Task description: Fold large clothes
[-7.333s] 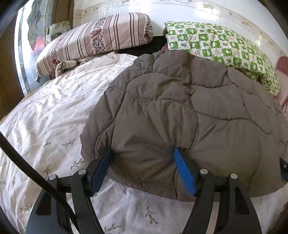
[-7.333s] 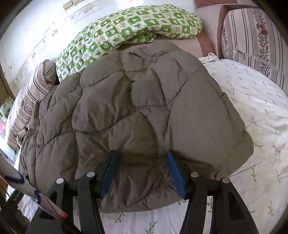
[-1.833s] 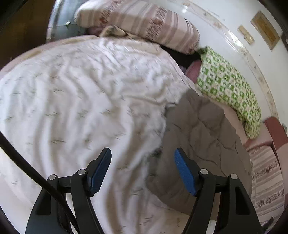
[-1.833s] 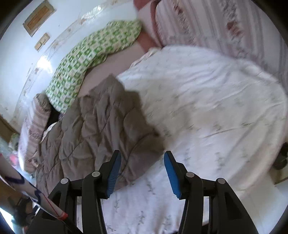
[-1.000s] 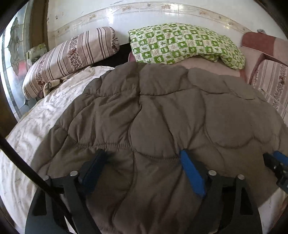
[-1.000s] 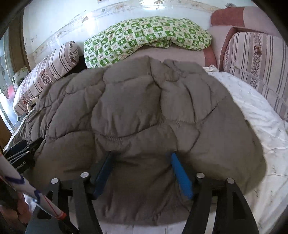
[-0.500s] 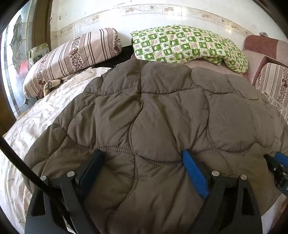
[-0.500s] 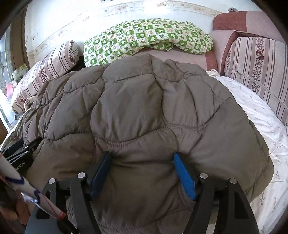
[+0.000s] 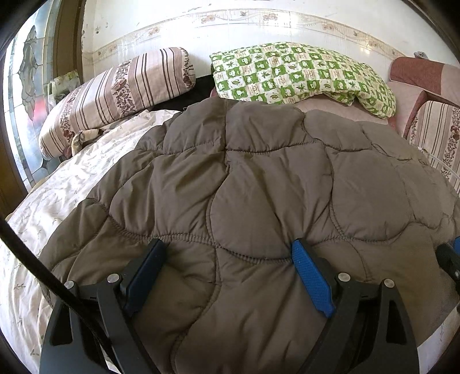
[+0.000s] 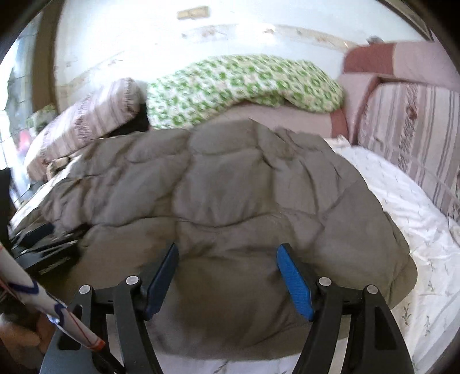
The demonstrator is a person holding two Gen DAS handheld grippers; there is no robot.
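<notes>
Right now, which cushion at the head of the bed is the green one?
Start at the white wall with the floral border. Just below it, behind the brown quilted coat, lies the green pillow. Its green-and-white checks set it apart from the striped pillow beside it.

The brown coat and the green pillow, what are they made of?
The coat looks like smooth, slightly shiny synthetic cloth with soft stuffing inside: stitched seams divide it into puffy pockets. The pillow looks like matte printed cotton, judging by its flat green-and-white checks and soft creases, though the look alone can't settle it.
</notes>
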